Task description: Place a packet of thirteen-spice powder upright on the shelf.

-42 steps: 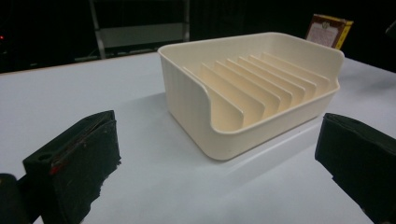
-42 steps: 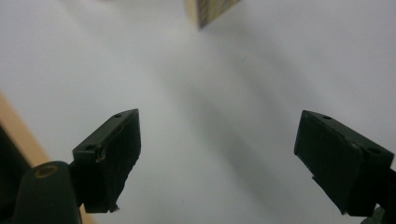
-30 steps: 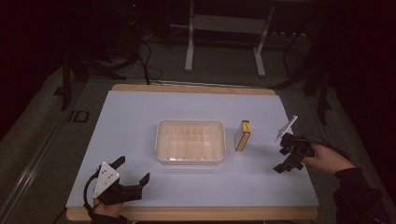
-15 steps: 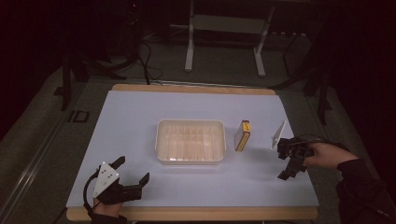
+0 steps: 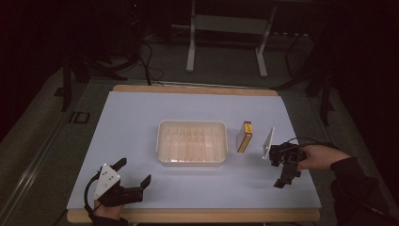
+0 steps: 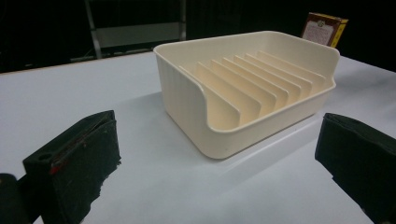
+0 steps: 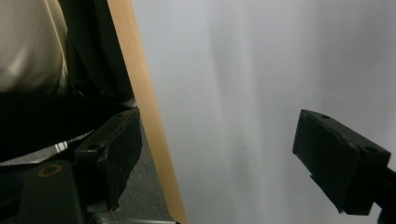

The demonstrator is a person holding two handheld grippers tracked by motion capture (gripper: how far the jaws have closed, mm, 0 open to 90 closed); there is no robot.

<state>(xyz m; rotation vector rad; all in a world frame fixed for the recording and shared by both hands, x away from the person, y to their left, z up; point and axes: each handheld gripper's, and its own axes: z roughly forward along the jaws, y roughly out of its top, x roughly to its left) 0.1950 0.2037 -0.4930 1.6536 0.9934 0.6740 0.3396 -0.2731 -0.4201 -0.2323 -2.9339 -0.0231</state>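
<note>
- Counted: two tongs, one tray, one box.
- Left tongs (image 5: 134,176) rest at the table's near left corner, spread with nothing between; the hand (image 5: 106,209) grips from the near edge, jaws pointing toward the tray.
- Right tongs (image 5: 282,174) hang by the right edge, tips toward the near edge, jaws just opening, nothing between; the right hand (image 5: 317,157) reaches in from the right.
- The ribbed cream tray (image 5: 192,142) sits mid-table, well apart from both tongs.
- The yellow box (image 5: 244,137) stands just right of the tray, near the right tongs.
</note>
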